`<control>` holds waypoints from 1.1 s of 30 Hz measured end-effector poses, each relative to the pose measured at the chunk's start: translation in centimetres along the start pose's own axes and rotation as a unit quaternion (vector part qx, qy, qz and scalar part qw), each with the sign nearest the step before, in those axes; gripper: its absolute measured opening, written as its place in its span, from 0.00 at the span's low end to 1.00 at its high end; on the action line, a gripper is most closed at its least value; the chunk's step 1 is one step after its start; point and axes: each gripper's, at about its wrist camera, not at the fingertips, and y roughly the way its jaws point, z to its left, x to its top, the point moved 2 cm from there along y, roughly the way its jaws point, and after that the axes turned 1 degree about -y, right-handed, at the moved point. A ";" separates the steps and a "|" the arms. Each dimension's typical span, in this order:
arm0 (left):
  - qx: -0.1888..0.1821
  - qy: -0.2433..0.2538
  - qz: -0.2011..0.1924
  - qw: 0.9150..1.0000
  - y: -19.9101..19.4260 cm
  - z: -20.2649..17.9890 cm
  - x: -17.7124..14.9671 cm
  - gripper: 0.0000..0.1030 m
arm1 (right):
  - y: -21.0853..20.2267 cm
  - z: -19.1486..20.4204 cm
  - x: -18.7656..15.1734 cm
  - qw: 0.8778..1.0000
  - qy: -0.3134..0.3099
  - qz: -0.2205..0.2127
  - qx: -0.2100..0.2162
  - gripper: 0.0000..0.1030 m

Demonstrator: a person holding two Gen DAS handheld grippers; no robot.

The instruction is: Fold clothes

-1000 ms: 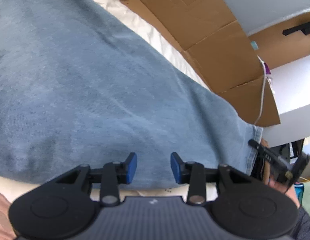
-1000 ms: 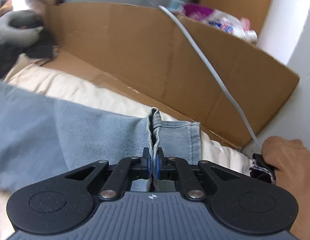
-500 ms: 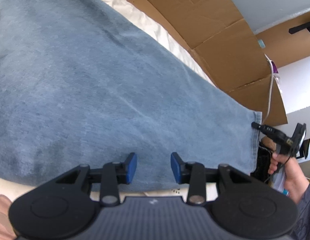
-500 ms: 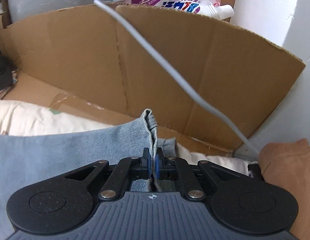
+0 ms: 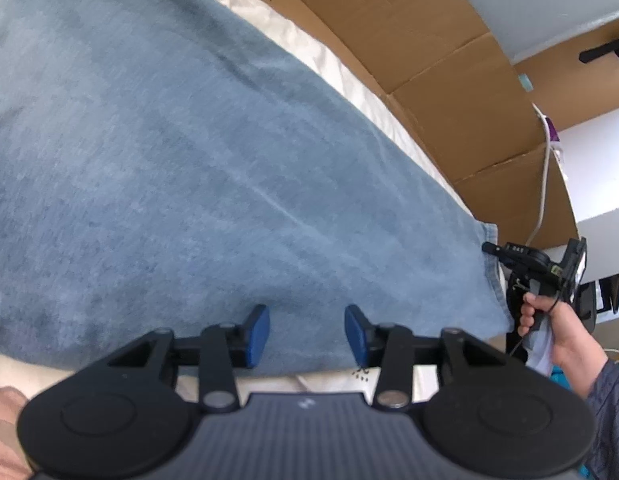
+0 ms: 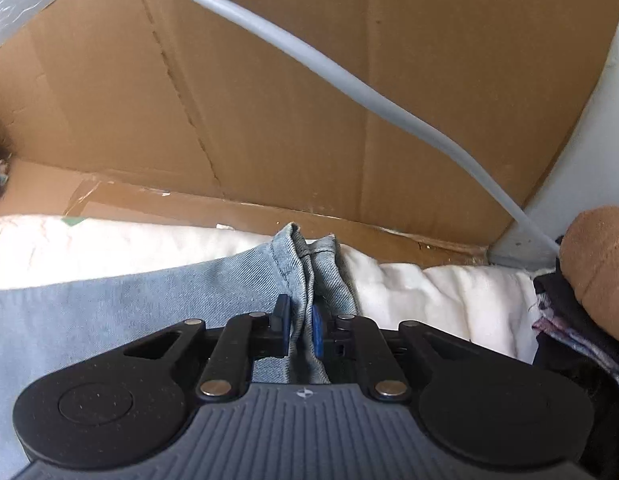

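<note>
A pair of light blue jeans (image 5: 181, 168) lies stretched flat over a cream bedsheet (image 5: 325, 60). My left gripper (image 5: 307, 334) is open and empty, its blue pads just above the jeans' near edge. My right gripper (image 6: 300, 330) holds the hem of the jeans leg (image 6: 305, 256) between its pads, with the jaws slightly parted around the bunched denim. The right gripper also shows in the left wrist view (image 5: 489, 247) at the far hem end, held by a hand.
A brown cardboard wall (image 6: 269, 100) stands along the far side of the bed, with a grey cable (image 6: 349, 80) across it. A brown garment and dark clothes (image 6: 581, 280) lie at the right. A white wall (image 5: 597, 176) is beyond.
The right gripper has moved toward the cardboard with the hem and lowered it onto the sheet; its jaws have loosened a little. The left gripper has stayed open over the jeans.
</note>
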 end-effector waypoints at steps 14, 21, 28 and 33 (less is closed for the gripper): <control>0.004 0.001 -0.003 1.000 0.0 0.1 0.1 0.43 | -0.9 -0.7 1.2 0.999 0.016 0.005 -0.031 0.03; 0.004 0.005 0.000 1.000 0.1 0.2 0.3 0.43 | -0.6 -1.1 1.5 0.999 0.016 0.001 -0.038 0.04; 0.006 0.013 0.000 1.000 0.0 0.4 0.1 0.43 | -2.0 -1.5 1.4 0.999 0.032 -0.007 -0.018 0.29; 0.007 0.020 0.001 1.000 -0.2 -0.4 -0.6 0.46 | -6.5 -1.6 0.9 0.999 0.015 -0.026 0.014 0.48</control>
